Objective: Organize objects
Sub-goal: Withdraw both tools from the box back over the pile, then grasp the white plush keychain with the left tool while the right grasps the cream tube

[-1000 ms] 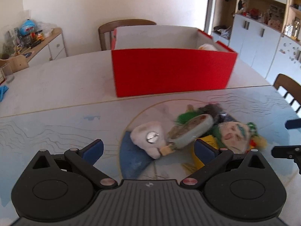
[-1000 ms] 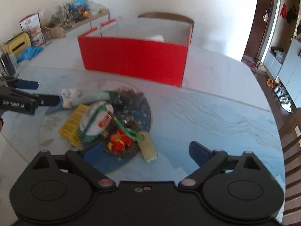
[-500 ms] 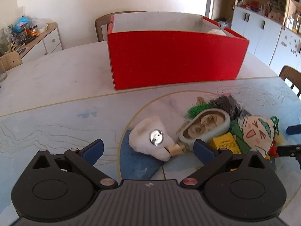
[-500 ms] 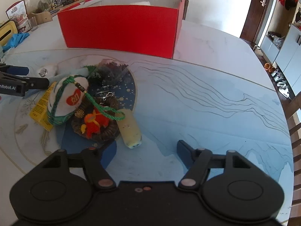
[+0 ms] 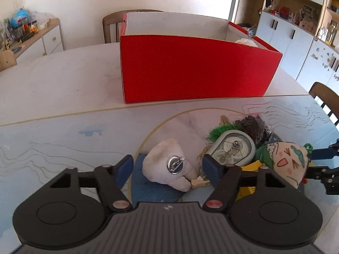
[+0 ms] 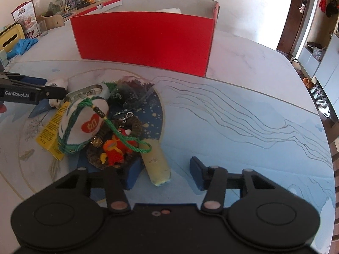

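Left gripper (image 5: 167, 167) closing around white tooth plush (image 5: 169, 169), right gripper (image 6: 164, 172) around yellow tube (image 6: 156, 167), neither yet clamped: squeeze centred, then lift to red box (image 5: 190, 67)

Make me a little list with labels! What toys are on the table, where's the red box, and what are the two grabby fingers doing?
box: red box, open top, on the table behind the pile
white toy: white tooth plush with a round metal badge, between the left gripper fingers, not yet pinched
yellow toy: yellow roll, between the right gripper fingers, gaps on both sides
grippers: both have just been closing
pile: face pouch, yellow card, orange knitted toy
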